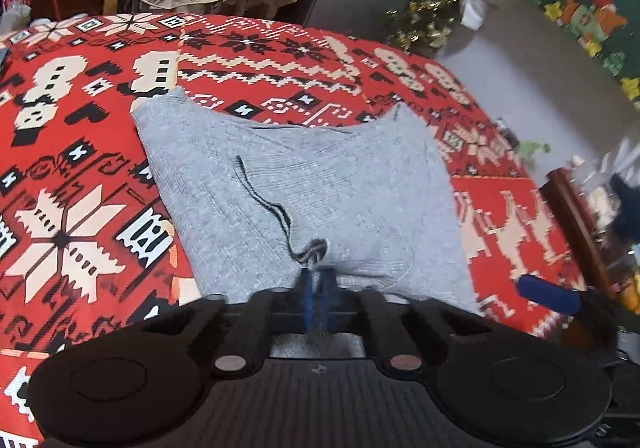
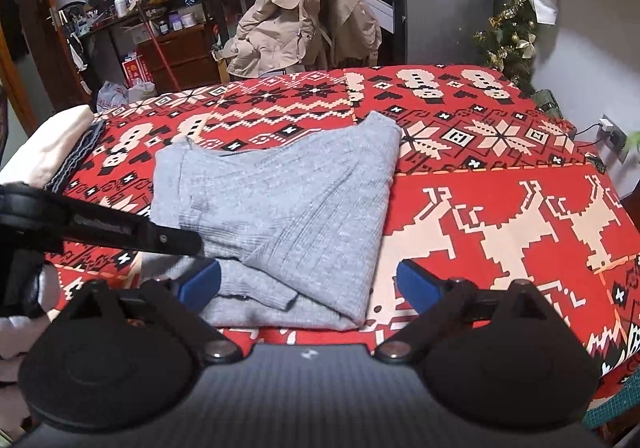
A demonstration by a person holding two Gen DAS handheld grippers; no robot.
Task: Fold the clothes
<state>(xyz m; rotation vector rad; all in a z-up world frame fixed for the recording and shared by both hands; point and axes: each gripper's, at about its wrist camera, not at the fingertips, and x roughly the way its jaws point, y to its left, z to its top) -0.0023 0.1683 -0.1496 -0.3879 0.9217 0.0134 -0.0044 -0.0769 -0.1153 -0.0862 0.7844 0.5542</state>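
A grey knitted garment lies folded on the red patterned tablecloth. My left gripper is shut, and its blue fingertips pinch a puckered bit of the garment's near edge with a dark trim. In the right wrist view the left gripper's black finger reaches in from the left onto the garment's left side. My right gripper stands open and wide, its blue pads on either side of the garment's near corner without pressing it. One of its blue fingers shows at the right in the left wrist view.
A beige coat hangs on a chair behind the table. A small Christmas tree stands at the back right. White folded cloth lies at the table's left end. Cluttered shelves fill the back left.
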